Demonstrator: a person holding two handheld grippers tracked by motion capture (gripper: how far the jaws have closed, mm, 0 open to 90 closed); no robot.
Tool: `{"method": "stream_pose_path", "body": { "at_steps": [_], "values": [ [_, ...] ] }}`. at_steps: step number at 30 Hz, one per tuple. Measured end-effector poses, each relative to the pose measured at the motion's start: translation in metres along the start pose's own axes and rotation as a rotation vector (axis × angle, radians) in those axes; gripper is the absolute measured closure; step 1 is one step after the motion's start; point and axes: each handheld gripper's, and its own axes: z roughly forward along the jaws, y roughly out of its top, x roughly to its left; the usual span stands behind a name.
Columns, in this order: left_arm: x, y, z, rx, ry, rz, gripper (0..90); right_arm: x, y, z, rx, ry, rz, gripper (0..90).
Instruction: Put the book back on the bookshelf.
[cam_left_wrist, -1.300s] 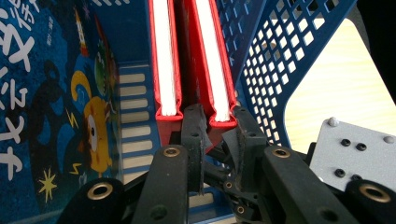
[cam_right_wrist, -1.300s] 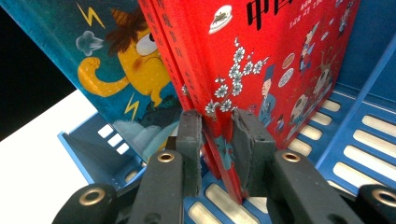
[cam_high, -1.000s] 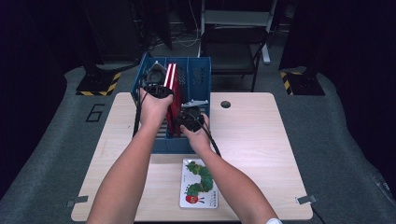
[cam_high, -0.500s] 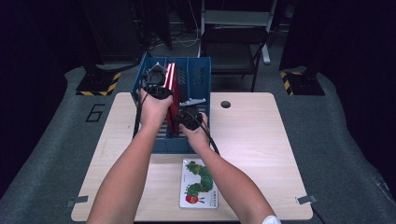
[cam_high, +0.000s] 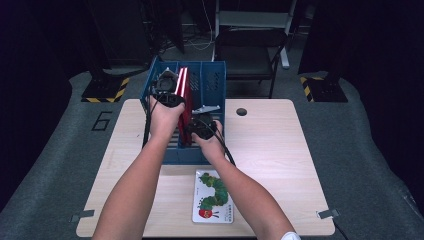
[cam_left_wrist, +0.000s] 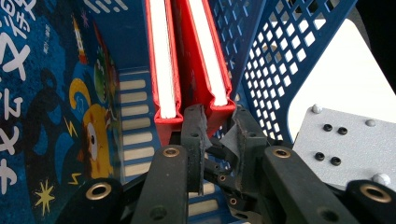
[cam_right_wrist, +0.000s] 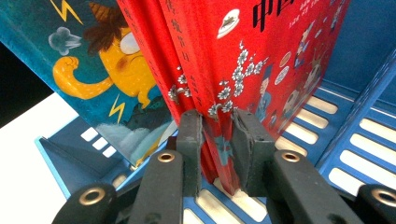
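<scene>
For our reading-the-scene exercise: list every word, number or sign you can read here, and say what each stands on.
"6": painted white on the grey floor mat left of the table.
"中": large black character on the red book, cut off by the frame.
White characters on the blue book: cropped, not readable.
Caterpillar book: print too small.

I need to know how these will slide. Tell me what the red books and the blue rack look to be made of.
Red books: glossy printed hardcover boards around white paper pages, seen edge-on in the left gripper view; probably laminated card. Blue rack: likely moulded plastic, matte to slightly shiny, with perforated grid walls and a slotted floor.
</scene>
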Motion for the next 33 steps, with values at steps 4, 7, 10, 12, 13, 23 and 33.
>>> {"method": "stream_pose_path", "body": {
  "at_steps": [4, 7, 10, 12, 13, 23, 33],
  "values": [
    [0.002, 0.0, -0.005, -0.009, -0.018, 0.001, 75.9, -0.001, 0.0, 0.0, -0.002, 0.01, 0.001, 72.6],
    [0.003, 0.0, -0.008, -0.015, -0.035, -0.001, 75.0, -0.002, 0.0, 0.0, -0.001, 0.018, 0.01, 68.8],
    [0.003, 0.0, -0.011, -0.019, -0.051, 0.012, 70.4, 0.001, 0.0, -0.001, -0.004, 0.021, 0.001, 65.7],
    [0.003, -0.001, -0.011, -0.026, -0.057, 0.011, 67.1, 0.004, 0.0, -0.002, -0.001, 0.024, 0.009, 64.3],
    [0.003, -0.001, -0.012, -0.029, -0.057, 0.01, 66.8, 0.004, 0.0, -0.002, -0.002, 0.027, -0.001, 64.2],
    [0.002, -0.001, -0.021, -0.051, -0.093, 0.03, 58.0, 0.005, 0.003, -0.012, -0.013, 0.028, -0.006, 62.9],
    [0.008, -0.004, -0.037, -0.054, -0.203, 0.011, 53.7, 0.014, 0.008, -0.029, -0.022, 0.057, -0.022, 60.6]
  ]
}}
